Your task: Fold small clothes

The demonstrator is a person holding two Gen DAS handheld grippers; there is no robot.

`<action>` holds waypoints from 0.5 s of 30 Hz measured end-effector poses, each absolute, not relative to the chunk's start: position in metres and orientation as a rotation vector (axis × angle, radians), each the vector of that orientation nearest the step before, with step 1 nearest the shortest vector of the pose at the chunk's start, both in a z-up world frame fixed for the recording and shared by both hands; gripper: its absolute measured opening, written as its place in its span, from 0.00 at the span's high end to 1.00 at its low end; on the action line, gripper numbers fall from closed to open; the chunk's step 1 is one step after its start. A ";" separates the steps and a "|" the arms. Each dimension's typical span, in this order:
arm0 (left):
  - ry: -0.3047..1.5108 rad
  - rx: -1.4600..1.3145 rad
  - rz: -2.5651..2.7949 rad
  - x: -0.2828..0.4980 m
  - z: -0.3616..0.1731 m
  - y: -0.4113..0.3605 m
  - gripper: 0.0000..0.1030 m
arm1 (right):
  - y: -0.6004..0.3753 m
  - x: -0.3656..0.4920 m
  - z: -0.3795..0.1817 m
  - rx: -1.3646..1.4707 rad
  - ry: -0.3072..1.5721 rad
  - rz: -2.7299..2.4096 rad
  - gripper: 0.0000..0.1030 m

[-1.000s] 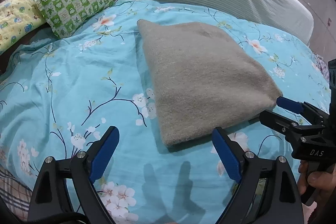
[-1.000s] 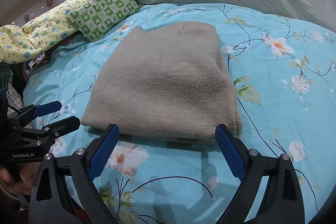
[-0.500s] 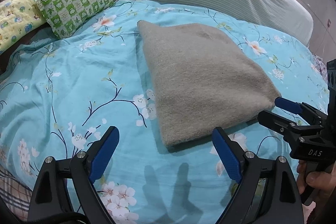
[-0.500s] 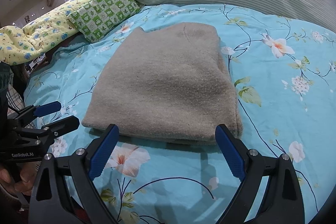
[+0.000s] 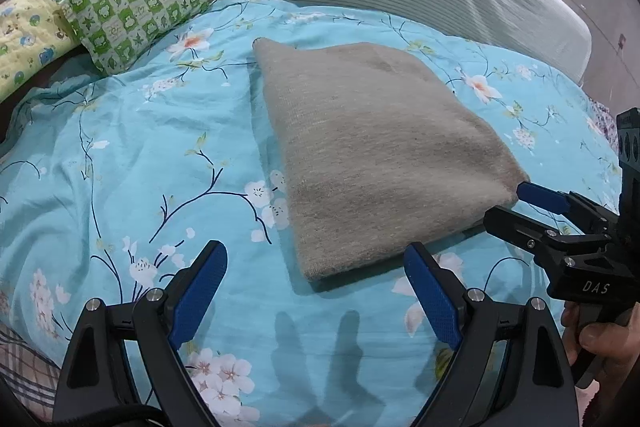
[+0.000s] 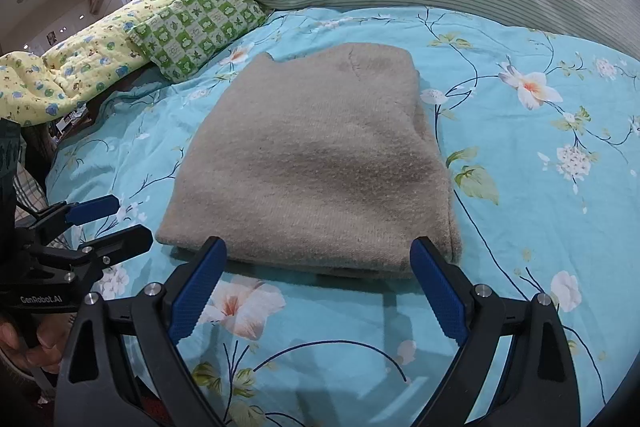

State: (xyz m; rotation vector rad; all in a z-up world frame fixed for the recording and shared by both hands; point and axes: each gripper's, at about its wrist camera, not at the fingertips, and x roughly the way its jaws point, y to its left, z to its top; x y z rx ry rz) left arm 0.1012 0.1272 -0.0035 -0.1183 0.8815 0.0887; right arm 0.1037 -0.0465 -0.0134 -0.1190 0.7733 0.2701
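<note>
I am watching the grey knit garment (image 6: 316,163) lying folded on the floral bedspread (image 5: 132,155), and I am judging the risk to be a careless nudge: a finger catching the near edge would be dragging the stacked layers apart. My left gripper (image 5: 316,295) is standing spread wide, holding nothing, just short of the garment's near corner. My right gripper (image 6: 320,287) is also spread, empty, its fingertips (image 6: 212,255) sitting close against the near edge; I cannot tell whether they are touching
</note>
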 end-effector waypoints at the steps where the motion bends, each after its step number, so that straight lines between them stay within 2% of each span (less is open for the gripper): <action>1: 0.883 -0.121 0.090 0.101 -0.004 0.127 0.12 | -0.046 0.104 -0.013 -0.119 0.773 0.271 0.10; 15: 0.887 -0.116 0.096 0.103 -0.003 0.125 0.12 | -0.044 0.104 -0.013 -0.117 0.773 0.272 0.09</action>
